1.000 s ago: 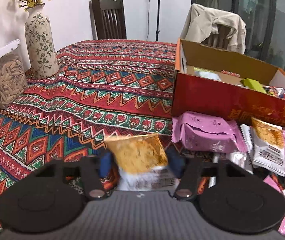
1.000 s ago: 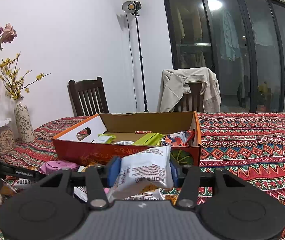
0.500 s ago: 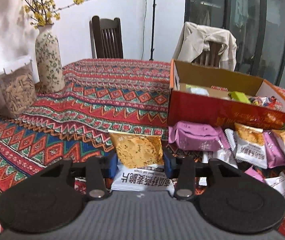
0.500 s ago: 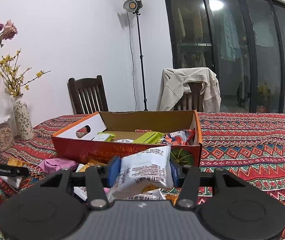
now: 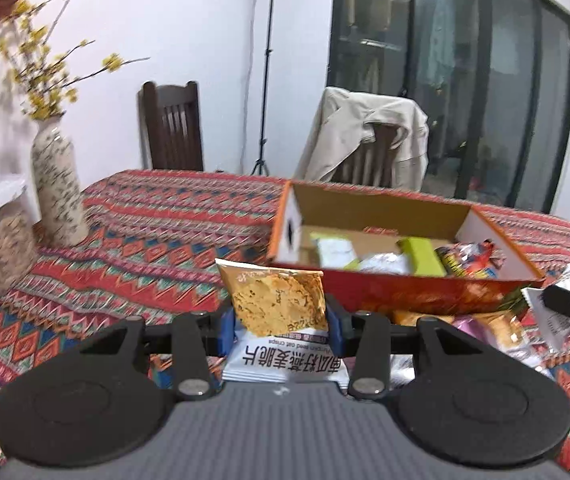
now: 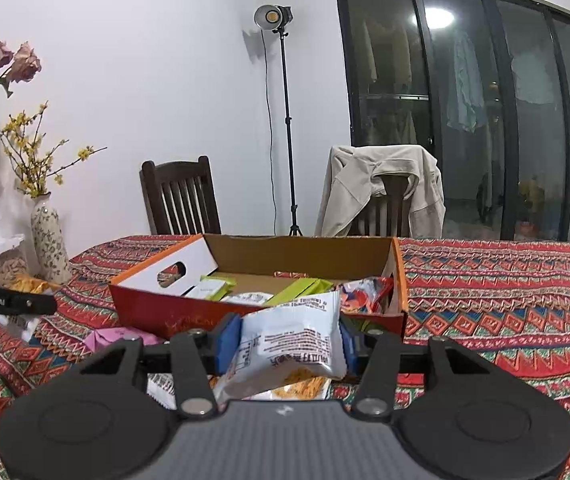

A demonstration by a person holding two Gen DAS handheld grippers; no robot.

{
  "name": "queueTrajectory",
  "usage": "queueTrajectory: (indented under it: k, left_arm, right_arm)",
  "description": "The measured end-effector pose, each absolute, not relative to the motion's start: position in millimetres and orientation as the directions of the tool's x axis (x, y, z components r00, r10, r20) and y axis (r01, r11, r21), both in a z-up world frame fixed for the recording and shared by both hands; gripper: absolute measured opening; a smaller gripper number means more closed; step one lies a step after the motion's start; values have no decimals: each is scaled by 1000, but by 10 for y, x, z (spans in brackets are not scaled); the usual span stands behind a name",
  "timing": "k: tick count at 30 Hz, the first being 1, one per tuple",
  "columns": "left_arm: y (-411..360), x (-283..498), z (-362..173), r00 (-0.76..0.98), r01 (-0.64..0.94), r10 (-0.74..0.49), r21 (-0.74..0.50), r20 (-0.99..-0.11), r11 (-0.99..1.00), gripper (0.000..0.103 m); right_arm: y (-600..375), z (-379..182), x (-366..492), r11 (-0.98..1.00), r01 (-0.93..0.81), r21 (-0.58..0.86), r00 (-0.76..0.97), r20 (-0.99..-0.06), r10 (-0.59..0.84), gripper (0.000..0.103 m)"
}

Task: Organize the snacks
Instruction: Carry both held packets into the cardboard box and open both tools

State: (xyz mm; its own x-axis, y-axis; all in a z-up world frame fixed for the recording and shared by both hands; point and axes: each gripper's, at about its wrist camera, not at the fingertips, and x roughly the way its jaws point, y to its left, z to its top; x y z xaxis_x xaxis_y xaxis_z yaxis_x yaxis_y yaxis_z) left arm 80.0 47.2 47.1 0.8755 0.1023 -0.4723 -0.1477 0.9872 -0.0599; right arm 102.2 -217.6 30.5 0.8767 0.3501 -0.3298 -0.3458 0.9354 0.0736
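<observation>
My left gripper (image 5: 281,330) is clamped on an oat crisp packet (image 5: 279,308), held above the patterned tablecloth (image 5: 157,236) in front of the cardboard box (image 5: 405,292). My right gripper (image 6: 291,344) pinches a white snack packet (image 6: 293,340), just before the same box.
</observation>
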Motion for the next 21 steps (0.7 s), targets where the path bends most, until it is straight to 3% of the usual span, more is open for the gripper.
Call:
queueTrajectory:
  k: [21]
  left_arm:
    - [66,1733,829,907,-74,20,-113,-421,991,44]
  right_arm:
    - [-2027,755,1684,955,-294,34,907,-306,290,49]
